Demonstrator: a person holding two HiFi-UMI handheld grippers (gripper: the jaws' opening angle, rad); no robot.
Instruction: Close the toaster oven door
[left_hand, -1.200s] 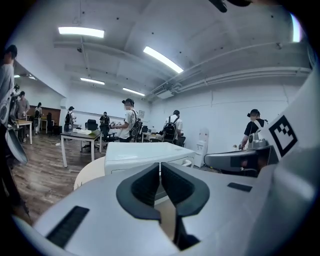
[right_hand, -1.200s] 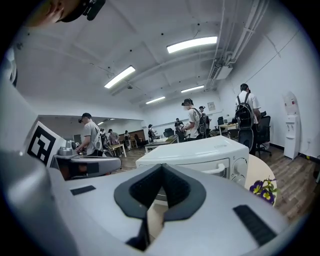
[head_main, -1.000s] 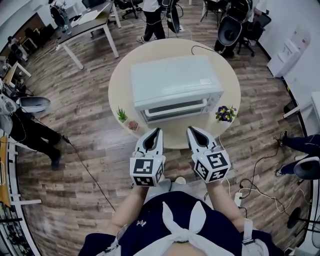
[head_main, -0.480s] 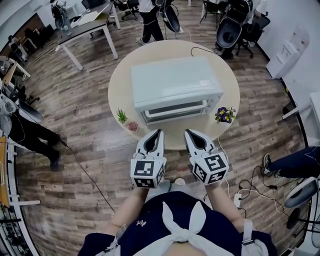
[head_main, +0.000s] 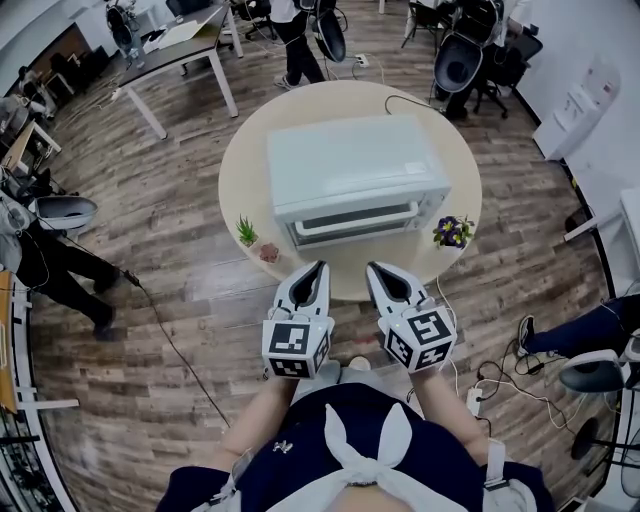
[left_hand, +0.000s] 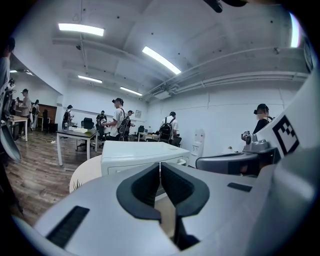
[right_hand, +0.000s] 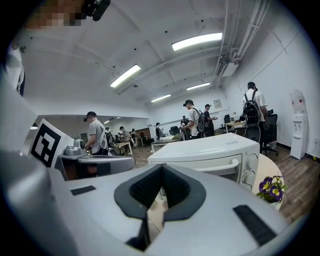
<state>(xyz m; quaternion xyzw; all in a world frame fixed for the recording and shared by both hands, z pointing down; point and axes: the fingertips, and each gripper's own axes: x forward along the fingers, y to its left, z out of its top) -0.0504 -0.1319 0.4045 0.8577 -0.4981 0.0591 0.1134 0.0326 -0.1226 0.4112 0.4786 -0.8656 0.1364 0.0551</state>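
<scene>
Holds the left tongs (head_main: 317, 266) and the right tongs (head_main: 373, 267) clenched tight on nothing, side by side over the near edge of the tabletop (head_main: 240, 165), tips aimed at the toaster oven (head_main: 350, 160). Finds that oven at the middle of the tabletop, with the door (head_main: 350, 212) turned toward the tongs and, by the look of it, already upright against the body, handle (head_main: 352, 226) running across the front.

Leaves little to push, so risks mostly overdoing it. Could shove the whole oven toward the far edge by pressing hard on a door with no travel left and no brace behind the body. Could slip off the smooth handle with tips pinched to a narrow point and bump the knobs (right_hand: 249, 170) at the door's right end. Might sweep sideways on the way in and topple one of the small pots near the near edge.

Cannot see inside the oven: only dark glass, so no word on any tray or food. Counts three small pots: toward the near left edge a green leafy plant (head_main: 246, 232), just beside it a smaller pinkish pot (head_main: 269, 252) with contents too small to tell, and toward the near right edge purple flowers (head_main: 452, 230)
</scene>
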